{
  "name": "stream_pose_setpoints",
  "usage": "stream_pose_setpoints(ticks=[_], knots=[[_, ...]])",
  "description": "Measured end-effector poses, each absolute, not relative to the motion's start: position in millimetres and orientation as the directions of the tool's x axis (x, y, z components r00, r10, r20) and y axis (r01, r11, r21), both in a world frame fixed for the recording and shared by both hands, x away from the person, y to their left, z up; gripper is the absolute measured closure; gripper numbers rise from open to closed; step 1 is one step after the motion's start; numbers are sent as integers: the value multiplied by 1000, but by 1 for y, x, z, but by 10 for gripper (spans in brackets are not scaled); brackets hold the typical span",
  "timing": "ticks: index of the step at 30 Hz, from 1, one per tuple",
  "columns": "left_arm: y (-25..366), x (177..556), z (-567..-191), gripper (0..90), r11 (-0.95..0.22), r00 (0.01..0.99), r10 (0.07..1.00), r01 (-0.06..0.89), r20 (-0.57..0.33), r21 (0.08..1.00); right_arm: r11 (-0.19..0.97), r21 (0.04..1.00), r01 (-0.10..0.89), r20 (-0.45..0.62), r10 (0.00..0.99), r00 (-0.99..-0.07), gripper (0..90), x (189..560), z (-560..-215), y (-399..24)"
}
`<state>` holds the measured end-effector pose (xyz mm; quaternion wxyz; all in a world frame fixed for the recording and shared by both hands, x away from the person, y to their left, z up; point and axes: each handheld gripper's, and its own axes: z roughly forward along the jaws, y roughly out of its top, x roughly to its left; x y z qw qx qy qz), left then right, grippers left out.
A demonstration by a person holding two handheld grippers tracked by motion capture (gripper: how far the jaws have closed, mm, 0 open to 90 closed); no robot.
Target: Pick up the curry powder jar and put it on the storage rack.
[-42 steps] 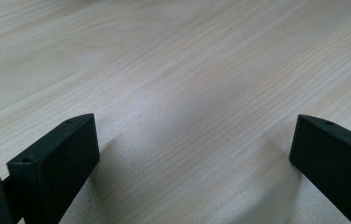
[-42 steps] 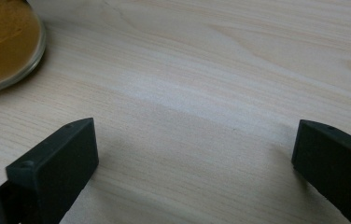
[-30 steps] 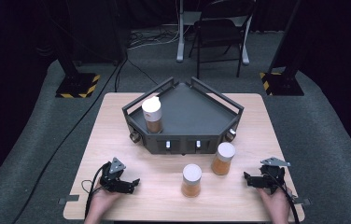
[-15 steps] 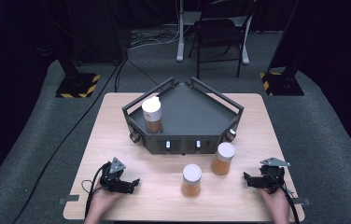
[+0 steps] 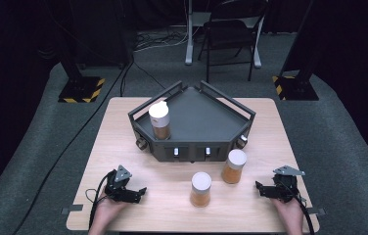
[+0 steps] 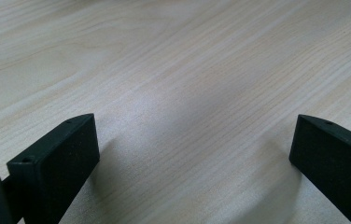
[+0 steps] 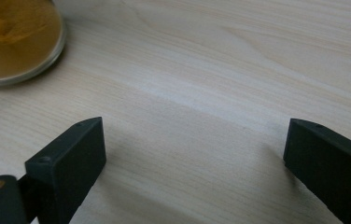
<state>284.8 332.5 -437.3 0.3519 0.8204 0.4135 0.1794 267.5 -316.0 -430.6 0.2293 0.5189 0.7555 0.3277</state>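
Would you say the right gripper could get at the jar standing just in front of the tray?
Probably yes: the right gripper rests open on the table, and bare wood lies between it and that jar; the tray stands behind.

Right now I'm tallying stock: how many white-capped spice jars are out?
3. One jar stands in the dark tray at its left corner; two stand on the table in front of the tray: the middle jar and the right jar. None looks hidden.
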Motion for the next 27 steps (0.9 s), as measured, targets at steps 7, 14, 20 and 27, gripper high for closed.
stream_pose_setpoints(ticks=[7, 14, 20, 27], knots=[[332, 285, -437, 17, -410, 594, 805, 552, 3, 726, 282, 742, 608, 9, 903, -429, 88, 262, -418, -313], [333, 285, -437, 17, -411, 595, 804, 552, 4, 726, 296, 754, 586, 40, 870, -491, 96, 260, -409, -308], [333, 285, -437, 16, -412, 596, 803, 552, 3, 725, 306, 773, 556, 73, 827, -557, 101, 257, -403, -304], [333, 285, -437, 16, -412, 596, 803, 552, 3, 725, 309, 781, 542, 106, 790, -603, 104, 258, -401, -299]])
